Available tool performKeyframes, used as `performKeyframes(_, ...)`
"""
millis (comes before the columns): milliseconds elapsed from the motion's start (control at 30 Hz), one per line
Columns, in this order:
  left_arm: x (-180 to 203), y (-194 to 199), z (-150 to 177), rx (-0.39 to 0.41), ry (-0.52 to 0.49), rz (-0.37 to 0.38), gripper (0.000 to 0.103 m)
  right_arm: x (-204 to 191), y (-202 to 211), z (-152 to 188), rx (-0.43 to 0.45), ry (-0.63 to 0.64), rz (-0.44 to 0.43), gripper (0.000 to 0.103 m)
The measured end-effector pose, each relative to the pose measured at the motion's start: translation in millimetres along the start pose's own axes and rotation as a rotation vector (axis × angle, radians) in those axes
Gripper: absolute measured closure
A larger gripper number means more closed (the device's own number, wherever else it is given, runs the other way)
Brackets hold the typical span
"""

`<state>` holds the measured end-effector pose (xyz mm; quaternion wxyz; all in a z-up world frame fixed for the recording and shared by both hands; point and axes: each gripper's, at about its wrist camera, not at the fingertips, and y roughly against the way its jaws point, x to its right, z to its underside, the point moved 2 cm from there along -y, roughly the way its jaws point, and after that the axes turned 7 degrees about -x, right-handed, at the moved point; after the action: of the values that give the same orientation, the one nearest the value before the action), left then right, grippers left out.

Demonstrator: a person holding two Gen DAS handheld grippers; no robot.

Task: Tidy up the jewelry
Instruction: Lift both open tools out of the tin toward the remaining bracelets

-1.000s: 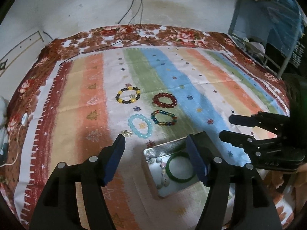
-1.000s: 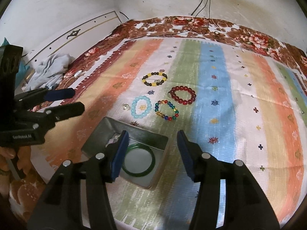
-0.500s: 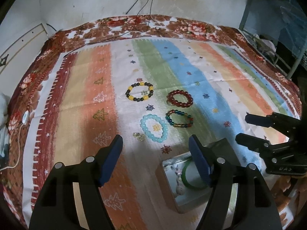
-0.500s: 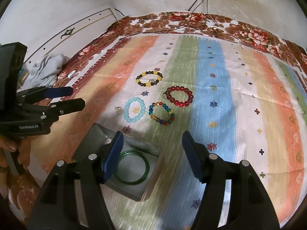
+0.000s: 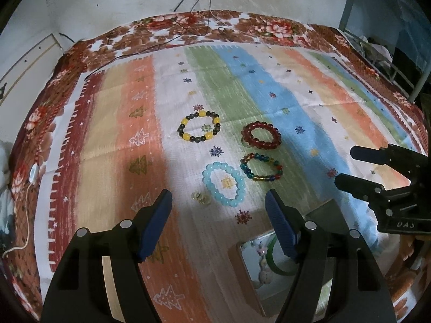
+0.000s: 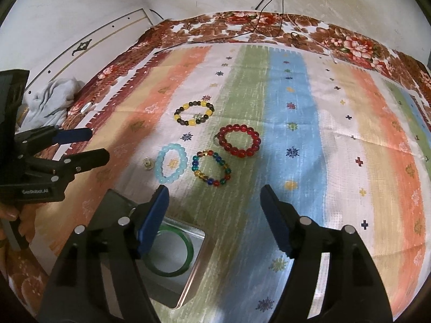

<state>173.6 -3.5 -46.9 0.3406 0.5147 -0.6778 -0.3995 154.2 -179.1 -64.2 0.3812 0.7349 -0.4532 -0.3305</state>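
On the striped cloth lie a yellow-and-dark bead bracelet, a red one, a multicolour one and a pale blue one, with a small clear trinket beside it. A metal tin near the front holds a green bangle and a pale beaded piece. My left gripper hovers open just short of the pale blue bracelet. My right gripper is opening, empty, over the tin's far edge.
The cloth covers a bed with a floral border. Black cables run down the white wall onto it. A grey rag lies off the left edge, and a metal rack stands at the right.
Both grippers have moved forward toward the bracelets, so the tin has slid lower in both views. The right gripper's jaws have spread wider.
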Motion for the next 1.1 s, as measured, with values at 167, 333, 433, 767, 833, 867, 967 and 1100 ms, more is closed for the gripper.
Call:
performKeyframes(167, -0.2, -11.2, -8.9, -0.02, -0.009, -0.011, 0.032, 2.8, -10.6, -6.2, -0.019, 0.006, 0.005, 0.033)
performKeyframes(333, -1.2, -22.6, -14.7, -0.045, -0.017, -0.017, 0.032, 8.5, -24.5, -15.1, -0.049, -0.009, -0.011, 0.033)
performKeyframes(433, -4.6, -30.9, -17.7, -0.066, -0.011, -0.013, 0.032, 10.2, -32.4, -18.8, -0.069, -0.008, -0.014, 0.033)
performKeyframes(767, -12.1, -50.6, -26.8, -0.108, -0.006, -0.009, 0.032, 16.4, -54.2, -28.2, -0.117, -0.015, -0.013, 0.027)
performKeyframes(833, -10.6, -54.6, -27.3, -0.118, -0.015, -0.012, 0.031, 17.8, -58.3, -29.8, -0.127, -0.017, -0.019, 0.027)
performKeyframes(867, -10.4, -55.7, -27.1, -0.121, -0.018, -0.013, 0.031, 18.7, -61.0, -30.6, -0.134, -0.019, -0.02, 0.027)
performKeyframes(967, -11.0, -62.5, -29.0, -0.139, -0.023, -0.011, 0.03, 20.7, -68.2, -32.7, -0.152, -0.026, -0.03, 0.026)
performKeyframes(1100, -11.7, -73.4, -31.0, -0.165, -0.028, -0.013, 0.03, 23.8, -78.4, -35.5, -0.178, -0.031, -0.037, 0.02)
